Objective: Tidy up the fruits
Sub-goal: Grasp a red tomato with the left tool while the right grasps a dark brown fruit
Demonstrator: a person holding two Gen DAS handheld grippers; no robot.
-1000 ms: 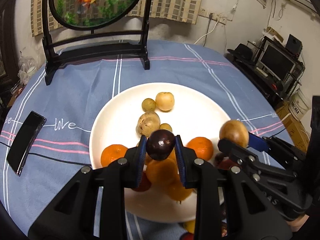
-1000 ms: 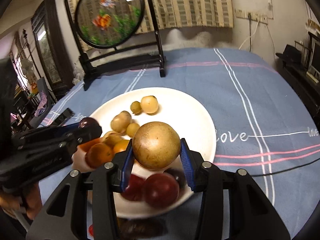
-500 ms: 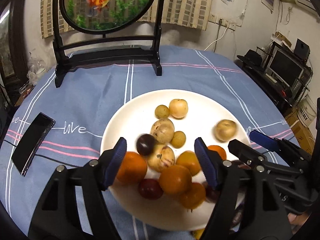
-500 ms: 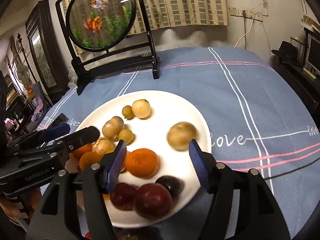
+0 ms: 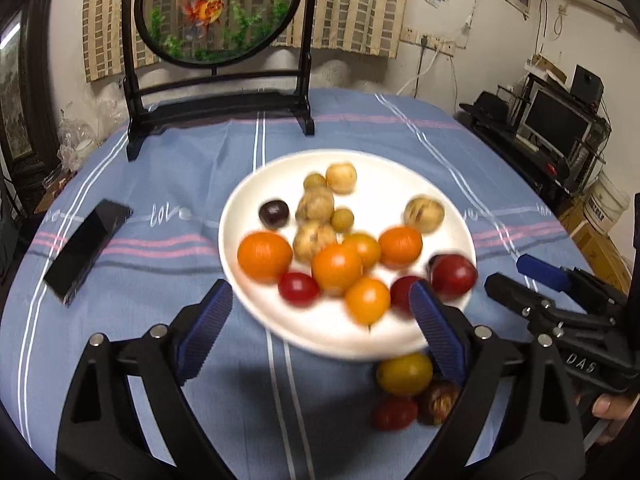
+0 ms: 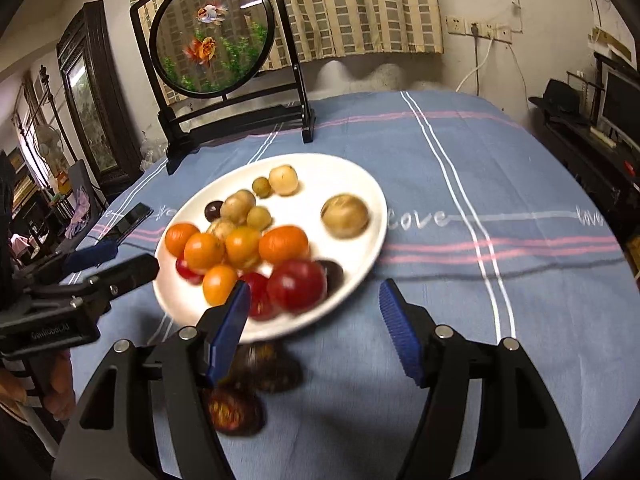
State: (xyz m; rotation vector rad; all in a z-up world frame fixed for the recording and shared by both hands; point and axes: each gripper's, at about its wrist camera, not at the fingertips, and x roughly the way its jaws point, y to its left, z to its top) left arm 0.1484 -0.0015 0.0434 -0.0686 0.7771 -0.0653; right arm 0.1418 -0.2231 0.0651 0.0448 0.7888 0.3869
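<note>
At the far left of the blue striped tablecloth (image 5: 192, 184), a black phone (image 5: 86, 250) is seen lying flat, well apart from the white plate (image 5: 248, 304). The left gripper (image 5: 322, 332) is held over the near edge of the plate; its jaws are opening, stand wide apart, and nothing is between the pads. On the plate, a dark plum (image 5: 274, 213) is found at the left side, just beside a cluster of tan round fruits (image 5: 316, 204). Several oranges (image 5: 265, 256) are gathered in the middle, with red fruits (image 5: 454, 274) toward the near right rim. A larger tan fruit (image 6: 345, 216) is set alone at the right side of the plate. Off the plate, on the cloth by its near edge, a yellow fruit (image 5: 404, 374) and some dark red ones (image 5: 394, 414) are seen. The right gripper (image 6: 314, 330) is held over the cloth at the plate's near right edge; its jaws are opening too, with nothing clamped. Behind the plate, a round goldfish screen (image 5: 218, 12) is stood upright in a black frame.
</note>
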